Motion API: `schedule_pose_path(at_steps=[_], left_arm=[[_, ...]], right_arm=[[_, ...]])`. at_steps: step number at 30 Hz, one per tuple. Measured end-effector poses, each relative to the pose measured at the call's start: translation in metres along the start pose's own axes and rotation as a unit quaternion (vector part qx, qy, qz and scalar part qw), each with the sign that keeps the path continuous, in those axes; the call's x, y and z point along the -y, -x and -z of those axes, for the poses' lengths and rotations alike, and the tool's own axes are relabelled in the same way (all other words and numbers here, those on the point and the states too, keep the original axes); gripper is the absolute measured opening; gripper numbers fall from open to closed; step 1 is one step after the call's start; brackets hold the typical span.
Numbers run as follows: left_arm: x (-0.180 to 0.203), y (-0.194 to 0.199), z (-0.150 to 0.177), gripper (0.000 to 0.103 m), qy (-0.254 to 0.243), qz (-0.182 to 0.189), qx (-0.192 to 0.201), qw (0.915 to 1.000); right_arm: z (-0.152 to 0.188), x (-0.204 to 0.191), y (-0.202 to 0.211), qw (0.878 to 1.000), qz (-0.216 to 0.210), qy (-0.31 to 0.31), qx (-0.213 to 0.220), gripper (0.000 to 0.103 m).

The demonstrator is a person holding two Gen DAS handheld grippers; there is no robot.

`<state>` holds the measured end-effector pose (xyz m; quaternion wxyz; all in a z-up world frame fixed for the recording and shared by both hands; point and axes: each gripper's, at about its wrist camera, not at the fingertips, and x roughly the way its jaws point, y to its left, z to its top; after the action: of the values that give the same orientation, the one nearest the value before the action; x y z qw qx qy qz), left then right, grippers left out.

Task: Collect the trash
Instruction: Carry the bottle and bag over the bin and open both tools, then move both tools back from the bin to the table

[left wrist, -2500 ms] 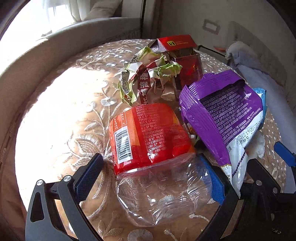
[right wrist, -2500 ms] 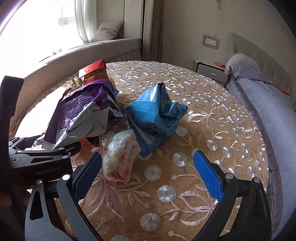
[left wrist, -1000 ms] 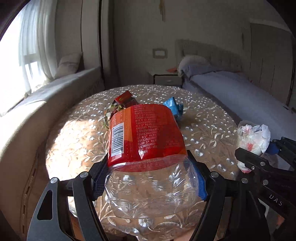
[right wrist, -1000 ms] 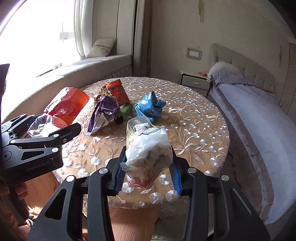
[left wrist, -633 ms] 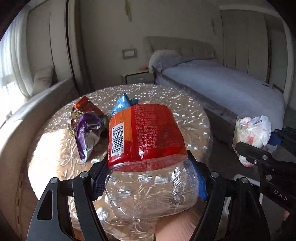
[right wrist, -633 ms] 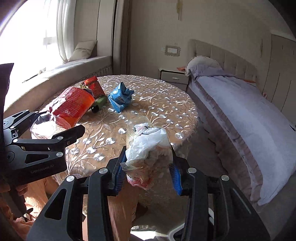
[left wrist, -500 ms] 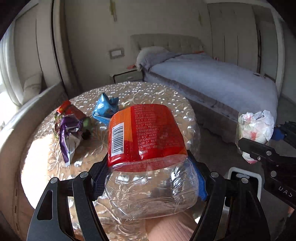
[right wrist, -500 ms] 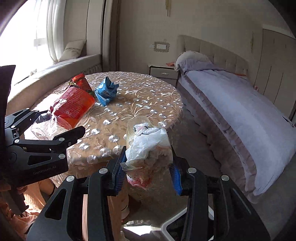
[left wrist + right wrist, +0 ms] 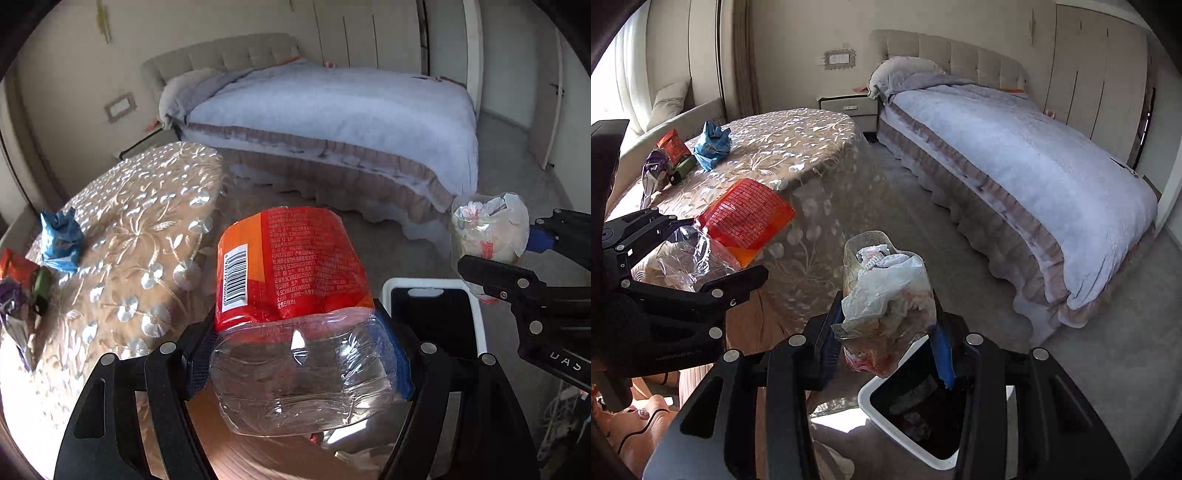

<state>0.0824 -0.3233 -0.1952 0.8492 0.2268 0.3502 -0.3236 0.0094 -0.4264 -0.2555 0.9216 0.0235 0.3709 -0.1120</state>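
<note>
Two grippers hang off the desk [image 9: 798,147] edge, open carpet stretching toward the bed [image 9: 1015,147]. Left gripper [image 9: 299,354] is clamped on the crushed bottle [image 9: 295,302]; right gripper [image 9: 886,332] squeezes a trash-stuffed cup [image 9: 886,291] above the white bin [image 9: 912,417].
</note>
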Motion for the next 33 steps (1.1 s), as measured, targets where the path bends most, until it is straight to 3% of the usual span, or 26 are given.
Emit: schedule_pose_path(at_steps=[6, 14, 21, 23, 24, 27, 33], left_arm=[[0.050, -0.047, 0.005, 0.073, -0.088, 0.067, -0.039, 0.9931], [0.126, -0.124, 0.029, 0.073, -0.222, 0.134, -0.109, 0.9597], [0.145, -0.175, 0.035, 0.075, -0.242, 0.168, -0.165, 0.9413], [0.149, -0.183, 0.038, 0.094, -0.246, 0.173, -0.181, 0.9363], [0.151, -0.183, 0.039, 0.097, -0.251, 0.170, -0.172, 0.9373], [0.155, -0.180, 0.044, 0.098, -0.265, 0.180, -0.163, 0.9333], [0.154, -0.166, 0.042, 0.098, -0.269, 0.182, -0.139, 0.9355]], right_arm=[[0.039, 0.030, -0.032, 0.999, 0.020, -0.001, -0.048, 0.043], [0.095, 0.065, -0.082, 0.992, 0.030, 0.020, -0.125, 0.043], [0.123, 0.080, -0.111, 0.985, 0.018, 0.027, -0.171, 0.045], [0.130, 0.085, -0.115, 0.982, 0.011, 0.032, -0.188, 0.083], [0.132, 0.086, -0.115, 0.981, 0.013, 0.037, -0.188, 0.097], [0.140, 0.086, -0.115, 0.979, 0.022, 0.051, -0.195, 0.098], [0.138, 0.091, -0.111, 0.981, 0.036, 0.045, -0.183, 0.098]])
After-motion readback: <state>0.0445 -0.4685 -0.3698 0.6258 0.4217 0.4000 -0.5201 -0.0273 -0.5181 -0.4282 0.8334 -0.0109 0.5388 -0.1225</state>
